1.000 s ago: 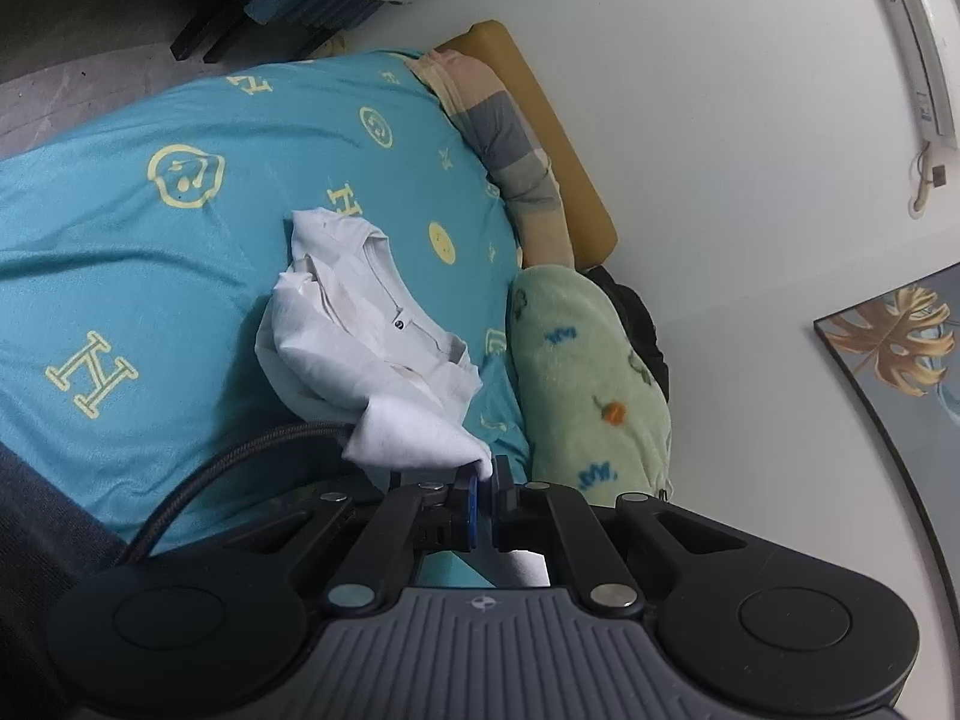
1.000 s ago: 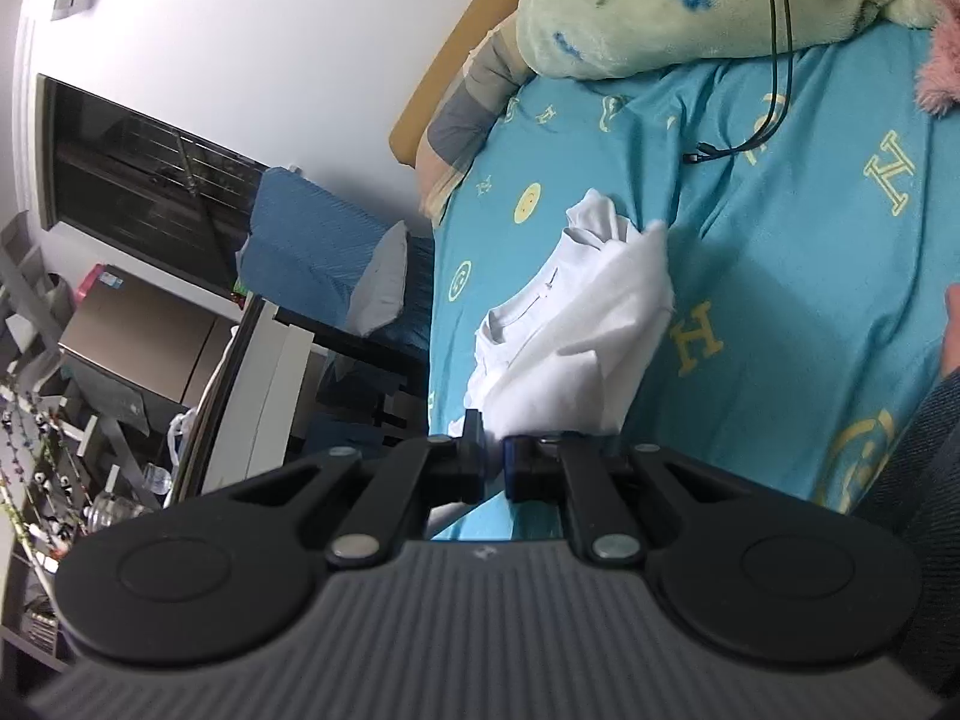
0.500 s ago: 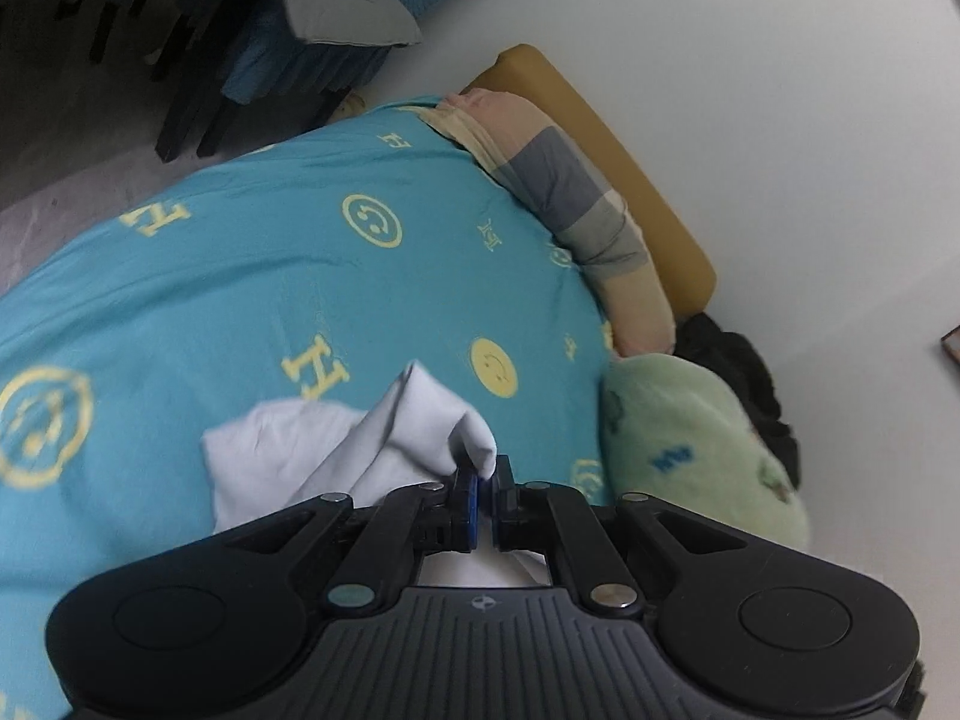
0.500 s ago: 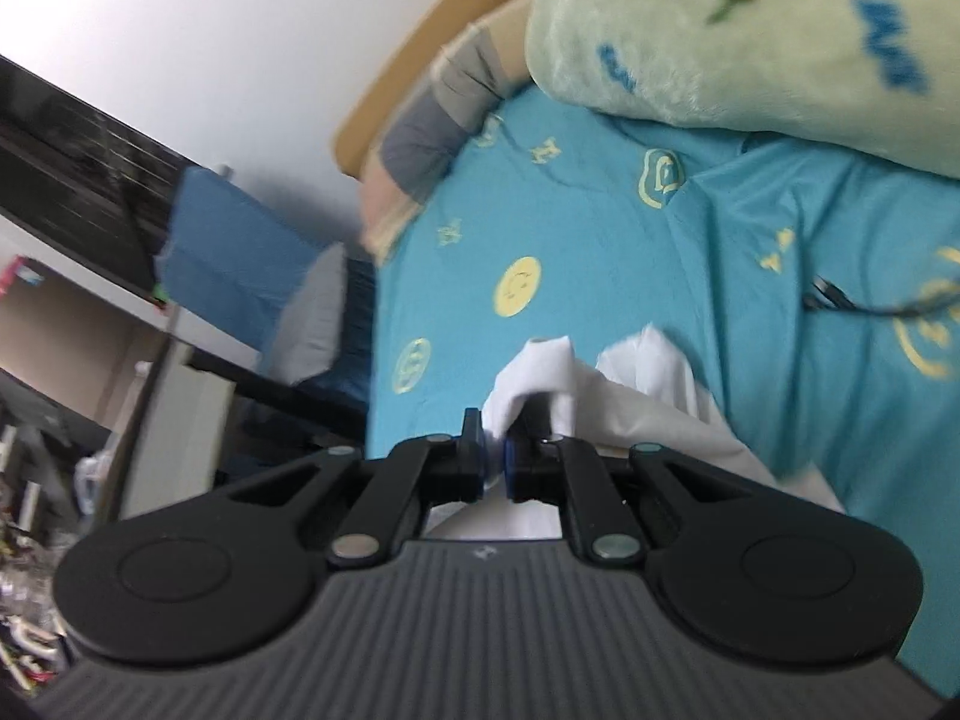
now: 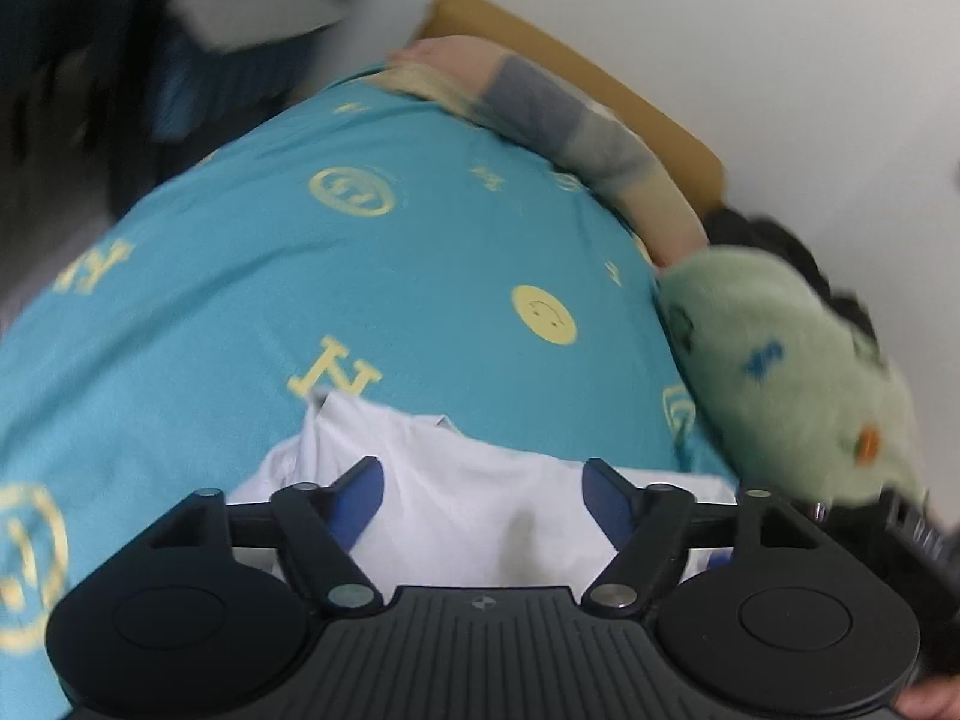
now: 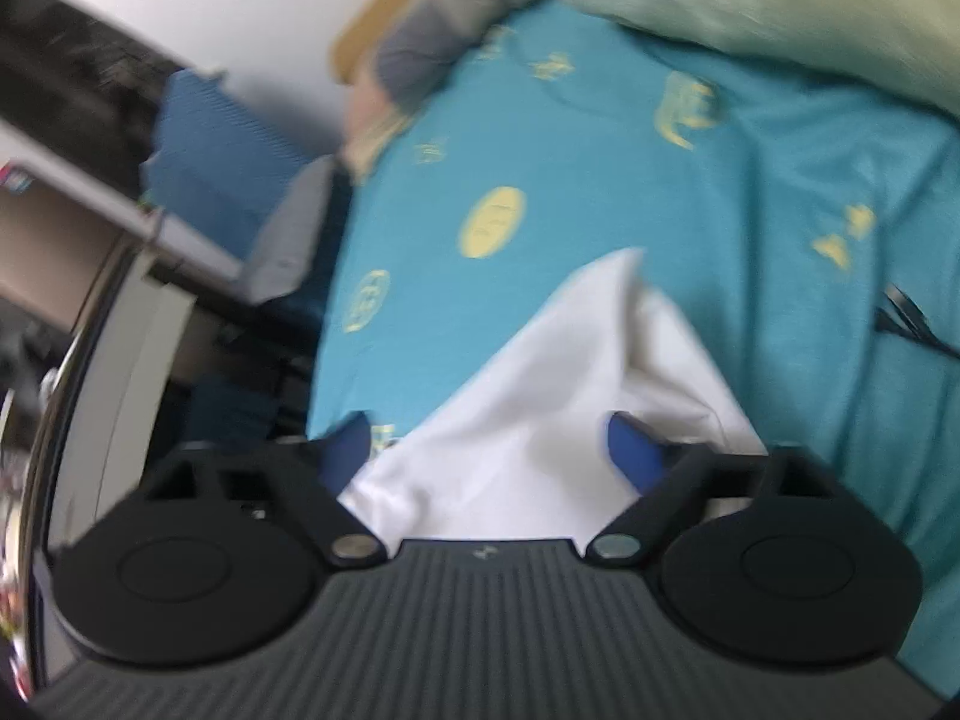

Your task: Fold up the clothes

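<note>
Left tongs (image 5: pixel 483 483): we see both blue-padded fingers (image 5: pixel 360 495) spread wide apart, gripping nothing; the white cloth lies in the gap between them.

Right tongs (image 6: pixel 492 441): we find these spread wide as well, holding nothing, with the white cloth lying between and beneath the blue pads (image 6: pixel 630 450).

White garment (image 5: pixel 480 498): it lies on the bed just ahead of both tongs. In the left wrist view we see it bunched, with a raised edge toward the yellow letter printed on the sheet. In the right wrist view (image 6: pixel 558 408) one corner rises to a point toward the yellow smiley print, and a fold runs down its right side.

Bed sheet (image 5: pixel 336 276): teal, printed with yellow smileys, rings and letters; we see it spread under the garment.

Green plush blanket (image 5: pixel 780 372): pale green with blue and orange marks, it lies on the bed beside the garment, to its right in the left wrist view, apart from the cloth.

Striped pillow (image 5: pixel 576 138): grey and peach bands, lying along the far edge of the bed against a tan headboard (image 5: pixel 600 90).

Black cable (image 6: pixel 906 324): it lies on the sheet to the right of the garment in the right wrist view.

Sharpness: we note that both views are blurred, the right more so.
</note>
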{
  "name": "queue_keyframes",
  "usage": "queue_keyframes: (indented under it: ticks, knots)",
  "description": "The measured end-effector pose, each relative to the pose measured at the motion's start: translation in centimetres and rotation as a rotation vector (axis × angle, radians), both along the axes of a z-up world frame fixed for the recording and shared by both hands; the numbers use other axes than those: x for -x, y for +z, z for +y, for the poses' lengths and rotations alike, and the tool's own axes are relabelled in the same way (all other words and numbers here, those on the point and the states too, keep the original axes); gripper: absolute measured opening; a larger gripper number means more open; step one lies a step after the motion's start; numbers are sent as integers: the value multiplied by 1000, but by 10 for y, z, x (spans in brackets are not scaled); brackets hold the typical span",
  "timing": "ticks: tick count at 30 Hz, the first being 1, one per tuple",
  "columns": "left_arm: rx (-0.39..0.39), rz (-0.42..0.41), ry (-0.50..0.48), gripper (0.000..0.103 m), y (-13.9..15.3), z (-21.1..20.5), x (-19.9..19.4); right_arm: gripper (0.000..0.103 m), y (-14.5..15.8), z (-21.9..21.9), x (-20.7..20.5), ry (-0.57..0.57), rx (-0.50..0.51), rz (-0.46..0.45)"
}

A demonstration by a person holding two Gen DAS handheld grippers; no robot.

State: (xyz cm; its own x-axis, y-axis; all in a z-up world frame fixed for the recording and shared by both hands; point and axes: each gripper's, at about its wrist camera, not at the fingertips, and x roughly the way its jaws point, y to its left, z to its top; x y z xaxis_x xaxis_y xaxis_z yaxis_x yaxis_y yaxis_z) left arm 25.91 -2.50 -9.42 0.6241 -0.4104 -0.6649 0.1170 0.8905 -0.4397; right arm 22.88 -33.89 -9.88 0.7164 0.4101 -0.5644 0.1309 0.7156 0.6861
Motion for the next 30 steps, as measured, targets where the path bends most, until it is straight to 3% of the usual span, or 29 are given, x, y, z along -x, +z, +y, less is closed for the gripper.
queue_keyframes:
  ticks: [5,11,16,20,23,25,28,30]
  knots:
    - [-136,-11,-33,80,-18,-20,-15,83,-19,22,-18,71,242,-56]
    - [-200,-8,-67,80,-36,-29,-18,78,-34,37,-30,109,414,-89]
    - [-163,-17,-89,80,-19,-20,4,77,-9,42,-9,111,418,-75]
    - [-173,-49,-117,80,3,-17,43,77,18,54,27,133,460,-111]
    - [-198,-62,-127,80,15,-14,80,77,30,59,58,140,434,-115]
    - [-148,-44,-134,80,13,-7,102,77,33,60,79,142,421,-111]
    - [-194,-35,-147,80,5,-12,119,77,23,63,99,138,459,-92]
    - [-238,-43,-147,80,0,-18,118,70,10,64,98,138,499,-49]
